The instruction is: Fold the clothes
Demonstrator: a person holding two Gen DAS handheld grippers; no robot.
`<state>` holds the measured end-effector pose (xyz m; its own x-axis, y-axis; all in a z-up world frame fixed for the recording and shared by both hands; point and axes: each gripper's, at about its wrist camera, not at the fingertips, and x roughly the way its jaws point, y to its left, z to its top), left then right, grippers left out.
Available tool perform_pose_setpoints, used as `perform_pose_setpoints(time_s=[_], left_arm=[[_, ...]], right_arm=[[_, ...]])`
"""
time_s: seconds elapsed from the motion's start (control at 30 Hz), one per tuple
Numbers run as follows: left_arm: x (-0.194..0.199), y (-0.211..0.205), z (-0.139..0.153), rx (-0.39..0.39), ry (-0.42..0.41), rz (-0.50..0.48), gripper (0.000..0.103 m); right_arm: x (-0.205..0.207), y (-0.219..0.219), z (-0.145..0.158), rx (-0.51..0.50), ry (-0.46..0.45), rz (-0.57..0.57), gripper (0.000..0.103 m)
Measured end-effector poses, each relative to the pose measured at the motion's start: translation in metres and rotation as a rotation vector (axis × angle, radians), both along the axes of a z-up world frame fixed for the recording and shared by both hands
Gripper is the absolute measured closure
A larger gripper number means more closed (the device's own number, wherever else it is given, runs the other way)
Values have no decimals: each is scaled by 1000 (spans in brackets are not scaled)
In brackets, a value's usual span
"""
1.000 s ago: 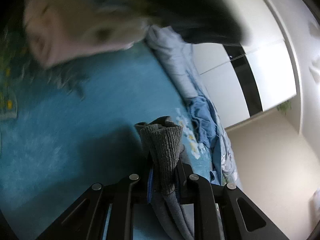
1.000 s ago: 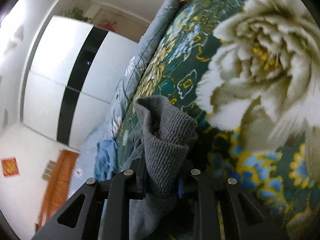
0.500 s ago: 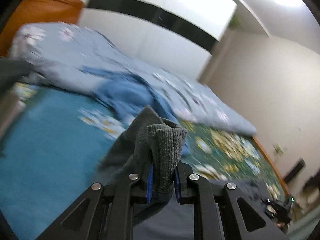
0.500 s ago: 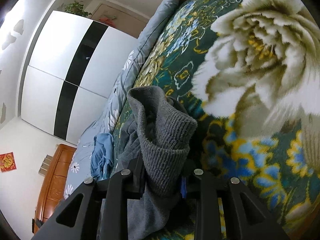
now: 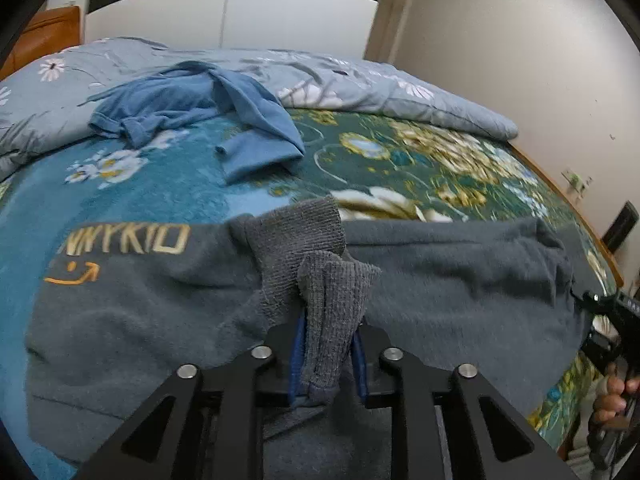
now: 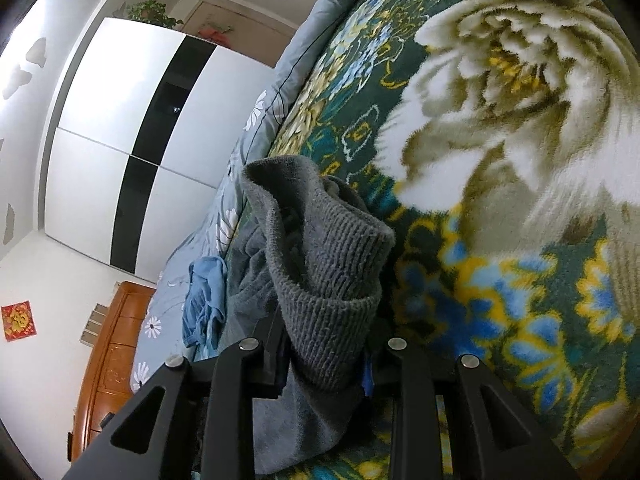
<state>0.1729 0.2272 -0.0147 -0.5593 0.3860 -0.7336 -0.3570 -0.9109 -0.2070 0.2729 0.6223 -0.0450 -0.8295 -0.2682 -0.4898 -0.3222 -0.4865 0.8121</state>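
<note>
Closest in, the left gripper [image 5: 328, 354] is clamped on a ribbed cuff of the grey sweater [image 5: 440, 276], and the right gripper [image 6: 326, 364] pinches another ribbed cuff of it, both bunches standing up between the fingers. The sweater lies spread flat across the flowered blanket [image 5: 420, 160] with its printed lettering to the left, one edge reaching toward the bed's right side. Beyond it a blue garment [image 5: 192, 108] sits crumpled, apart, against the pale quilt [image 5: 360, 84], with the wardrobe [image 6: 120, 120] behind.
</note>
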Motion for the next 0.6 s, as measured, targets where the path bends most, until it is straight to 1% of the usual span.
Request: perform_pose_setpoints(time_s=[0.03, 0.07, 0.1, 0.17, 0.23, 0.27, 0.3, 0.33, 0.37, 0.4, 0.43, 0.47, 0.53, 0.6], left_arm=[[2, 1, 1, 9, -3, -30, 58], [4, 1, 3, 22, -4, -55, 53], [7, 0, 5, 37, -4, -77, 45], [18, -6, 15, 74, 5, -111, 41], [29, -19, 25, 111, 14, -136, 40], [34, -29, 30, 128, 20, -137, 39], [39, -43, 36, 143, 35, -130, 38], [45, -59, 40, 144, 62, -112, 34], [50, -76, 43, 137, 91, -87, 32], [55, -94, 43, 105, 127, -42, 28], [58, -112, 41, 61, 154, 10, 28], [60, -125, 37, 29, 164, 48, 28], [61, -152, 25, -28, 163, 120, 28], [59, -167, 13, -54, 135, 152, 28]], right_arm=[[0, 0, 0, 2, -4, 0, 70], [1, 0, 1, 9, -11, -1, 66], [3, 0, 2, 20, -17, -2, 64], [8, 0, 7, 48, -21, -10, 57], [15, 2, 15, 86, -31, -28, 55], [21, 4, 20, 111, -33, -42, 54], [28, 6, 26, 137, -41, -62, 49], [34, 5, 33, 168, -49, -84, 49], [40, 4, 41, 202, -57, -106, 49], [46, 4, 49, 235, -64, -128, 49], [48, -3, 58, 264, -59, -128, 49], [48, -11, 67, 292, -50, -120, 49], [39, -38, 79, 313, -13, -49, 49], [18, -77, 85, 304, 22, 73, 49]])
